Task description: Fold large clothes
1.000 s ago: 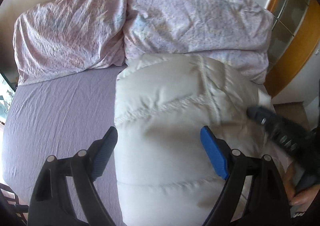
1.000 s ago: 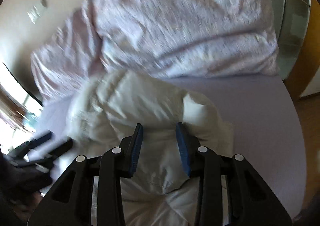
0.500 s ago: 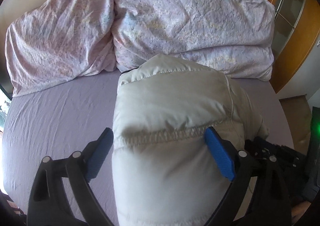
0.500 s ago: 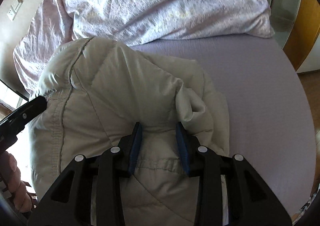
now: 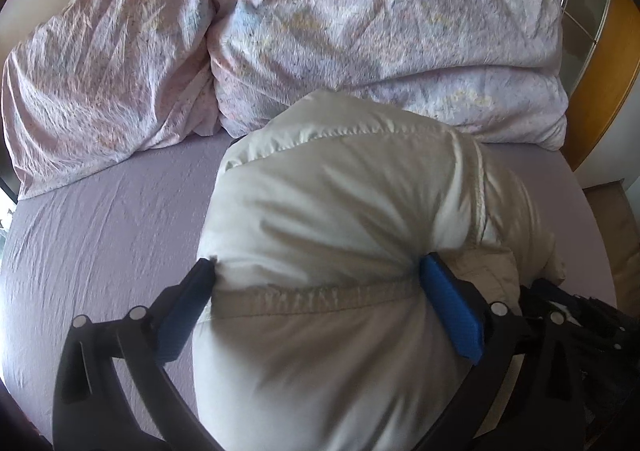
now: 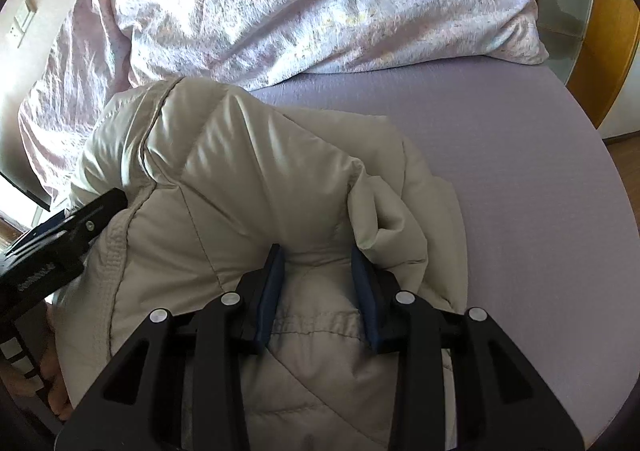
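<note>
A puffy cream quilted jacket (image 5: 340, 203) lies bunched on the lilac bed sheet (image 5: 100, 231). My left gripper (image 5: 316, 271) straddles its near fold along a stitched seam. Its jaws are opening wide, the jacket bulges between them, and the blue pads (image 5: 448, 311) only touch its sides. In the right wrist view my right gripper (image 6: 316, 255) is shut on a pinched ridge of the jacket (image 6: 240, 171), with creases running out from the pads. The left gripper (image 6: 80, 223) shows there at the jacket's left edge. The right gripper's dark body (image 5: 560, 315) sits at the jacket's right side.
A crumpled pink floral duvet (image 5: 360, 11) is heaped along the far side of the bed, just behind the jacket. Bare sheet (image 6: 500, 151) lies to the right of the jacket. A wooden door frame (image 5: 600, 71) stands at the right. A hand (image 6: 56, 383) shows low left.
Both grippers have sunk toward the bed with the jacket, which now fills more of each view. The left jaws have spread wider around it. The right grip is unchanged.
</note>
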A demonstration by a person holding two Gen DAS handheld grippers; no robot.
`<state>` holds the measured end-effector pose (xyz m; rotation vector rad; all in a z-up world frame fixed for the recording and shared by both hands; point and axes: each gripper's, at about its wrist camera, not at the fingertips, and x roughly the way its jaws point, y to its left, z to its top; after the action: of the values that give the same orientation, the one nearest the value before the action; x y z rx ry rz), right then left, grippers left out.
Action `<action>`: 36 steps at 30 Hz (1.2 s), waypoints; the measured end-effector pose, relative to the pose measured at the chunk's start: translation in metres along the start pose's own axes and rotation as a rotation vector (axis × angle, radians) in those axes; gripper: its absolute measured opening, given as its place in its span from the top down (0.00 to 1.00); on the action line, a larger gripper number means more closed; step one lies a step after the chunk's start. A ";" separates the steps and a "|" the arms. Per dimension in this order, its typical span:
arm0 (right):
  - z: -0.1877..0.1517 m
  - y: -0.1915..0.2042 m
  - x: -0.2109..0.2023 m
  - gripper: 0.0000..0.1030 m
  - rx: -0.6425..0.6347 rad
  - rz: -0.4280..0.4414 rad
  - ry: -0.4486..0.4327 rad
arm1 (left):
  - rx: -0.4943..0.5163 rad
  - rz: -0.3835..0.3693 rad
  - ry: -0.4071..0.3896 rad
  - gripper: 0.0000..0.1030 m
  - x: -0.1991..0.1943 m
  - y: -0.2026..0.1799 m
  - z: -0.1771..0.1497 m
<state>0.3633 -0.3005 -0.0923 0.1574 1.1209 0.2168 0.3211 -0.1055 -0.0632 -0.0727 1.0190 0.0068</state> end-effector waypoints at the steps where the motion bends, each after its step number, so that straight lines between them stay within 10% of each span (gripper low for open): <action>1: -0.001 0.001 0.000 0.65 -0.002 -0.004 -0.006 | 0.002 0.005 -0.004 0.02 0.001 0.000 -0.001; 10: 0.027 0.002 -0.040 0.64 0.054 -0.017 -0.161 | 0.025 0.049 -0.022 0.02 0.006 -0.005 -0.002; 36: 0.007 0.003 0.015 0.62 -0.028 -0.135 -0.150 | 0.012 0.031 -0.052 0.02 0.008 -0.005 -0.004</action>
<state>0.3755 -0.2944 -0.1014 0.0710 0.9746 0.0983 0.3220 -0.1106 -0.0720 -0.0458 0.9677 0.0312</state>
